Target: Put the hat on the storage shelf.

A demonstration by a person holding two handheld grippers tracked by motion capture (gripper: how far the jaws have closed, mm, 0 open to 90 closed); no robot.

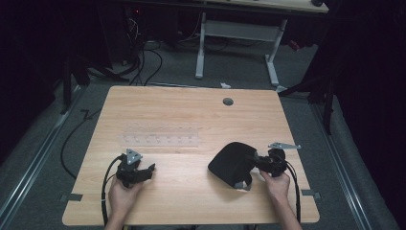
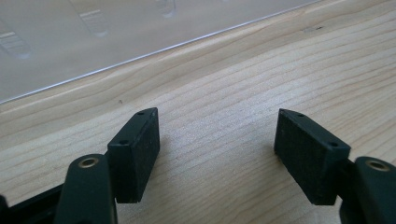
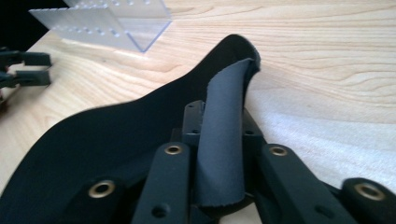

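Desk (image 1: 191, 115) carries a clear rack (image 1: 160, 136) mid-left. Black cap (image 1: 231, 163) lies near right, its edge pinched in the right gripper (image 3: 219, 140) fingers. Left gripper (image 2: 217, 140) fingers wide, empty. Judged step: lifting; next needs steady grip.

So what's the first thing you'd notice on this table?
The black cap at the table's near right stands out first, its edge pinched in the right gripper. Next comes the clear rack in the middle. The left gripper rests open on the bare wood near it, holding nothing.
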